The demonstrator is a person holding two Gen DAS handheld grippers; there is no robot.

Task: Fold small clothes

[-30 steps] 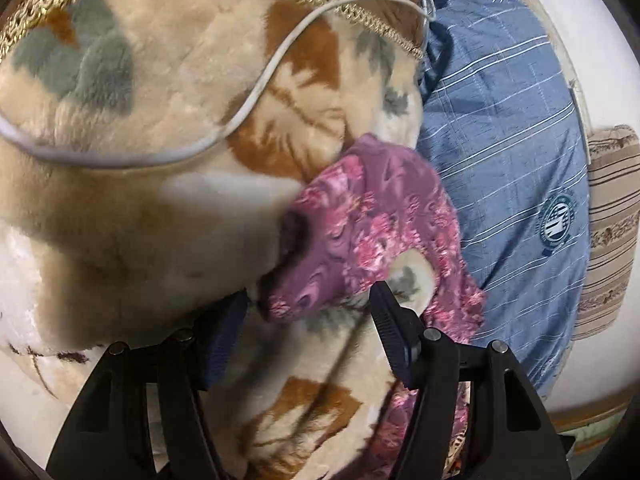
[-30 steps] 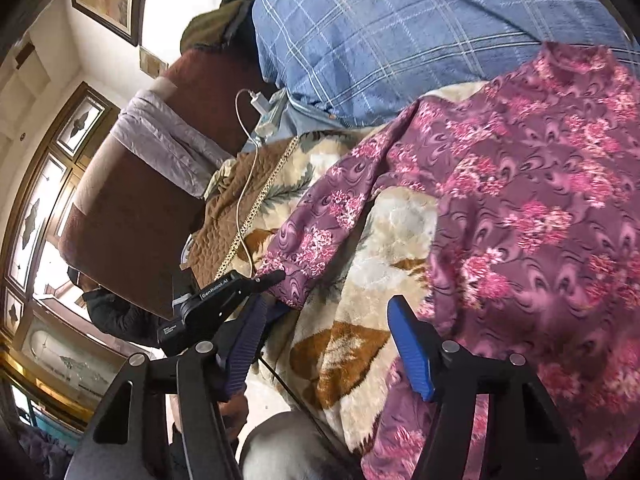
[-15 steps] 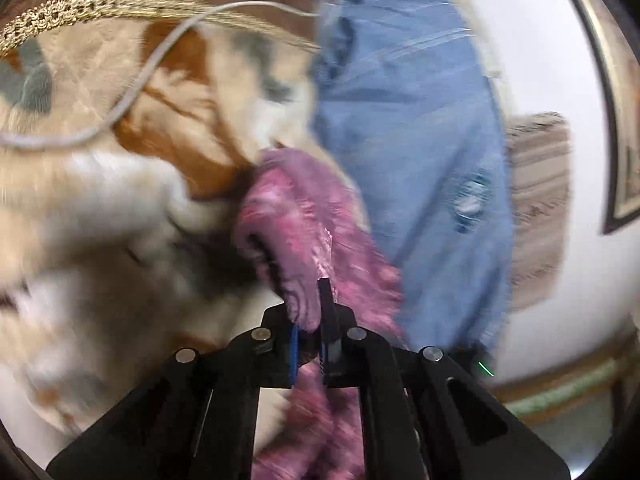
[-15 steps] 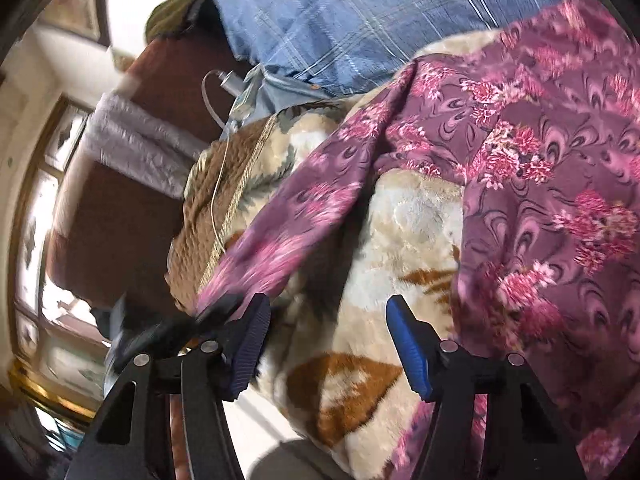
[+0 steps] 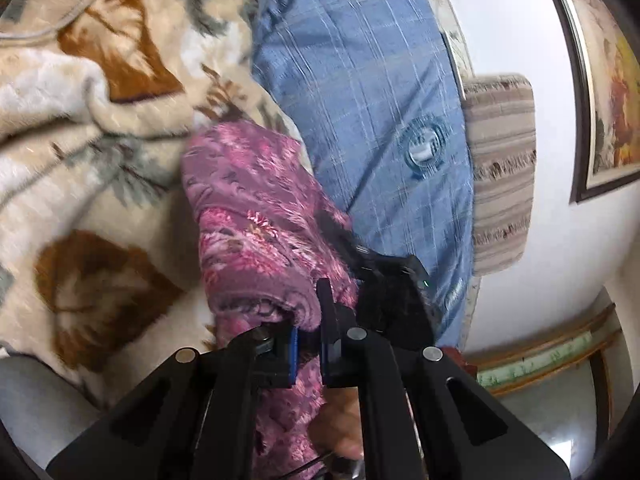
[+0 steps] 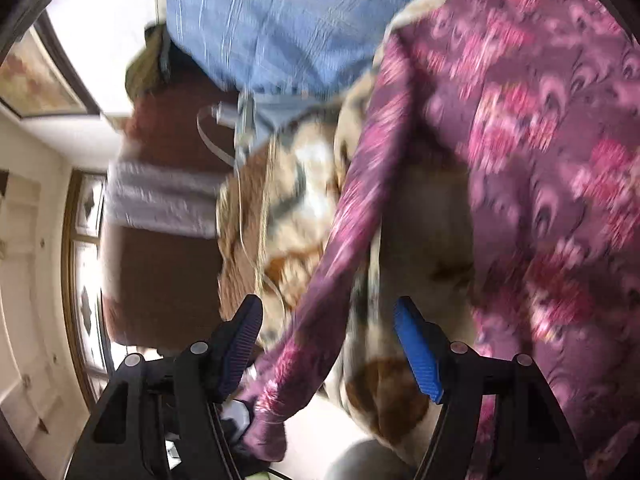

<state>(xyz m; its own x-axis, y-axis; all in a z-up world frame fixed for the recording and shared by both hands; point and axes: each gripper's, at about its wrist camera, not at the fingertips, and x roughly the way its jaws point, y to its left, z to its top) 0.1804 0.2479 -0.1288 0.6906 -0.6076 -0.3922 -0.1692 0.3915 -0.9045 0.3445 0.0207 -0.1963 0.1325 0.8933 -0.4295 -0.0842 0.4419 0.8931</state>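
Item: floral top [image 5: 256,216], sleeve cuff pinched in your left gripper [image 5: 308,344]; body ahead-right of your spread, empty right gripper [image 6: 332,344]. Risk: thin cuff slips; plush blanket [image 5: 100,160] drags along.

Left gripper [image 5: 308,344] at 6 o'clock, jaws clamped on the cuff of the purple floral garment [image 5: 256,232]; sleeve runs up toward centre. Beige-brown plush blanket [image 5: 100,160] fills 9 to 11 o'clock, under the sleeve. Blue checked fabric [image 5: 372,92] from 12 to 3 o'clock, beside the sleeve. Striped cushion [image 5: 500,168] at 3 o'clock. Framed picture [image 5: 608,80] on the wall at 2 o'clock.
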